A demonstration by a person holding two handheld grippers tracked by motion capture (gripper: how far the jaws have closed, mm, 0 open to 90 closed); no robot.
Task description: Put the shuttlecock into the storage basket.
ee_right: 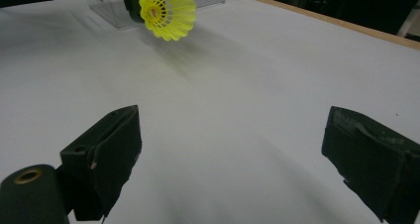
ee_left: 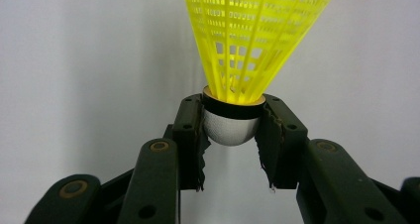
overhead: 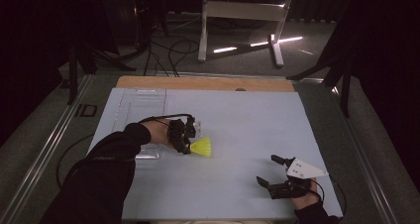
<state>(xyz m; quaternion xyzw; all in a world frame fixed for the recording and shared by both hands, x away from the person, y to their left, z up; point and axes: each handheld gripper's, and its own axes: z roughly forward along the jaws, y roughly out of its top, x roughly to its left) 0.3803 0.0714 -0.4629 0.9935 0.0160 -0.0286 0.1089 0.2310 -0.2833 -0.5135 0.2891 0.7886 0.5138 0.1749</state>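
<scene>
Left gripper (ee_left: pixel 232 130) clamped the shuttlecock (ee_left: pixel 247 45) by its white cork, skirt pointing away, held just above the table (overhead: pixel 237 115) beside a clear box (overhead: pixel 141 107). Right gripper (overhead: pixel 275 172) rested wide, empty, well apart.

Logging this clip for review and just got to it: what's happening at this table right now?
A person works at a white table with a gripper in each hand. The left gripper is shut on the white cork head of a yellow shuttlecock, held beside a clear plastic case at the table's left. The right gripper rests near the front right corner, jaws wide open with nothing between them.
</scene>
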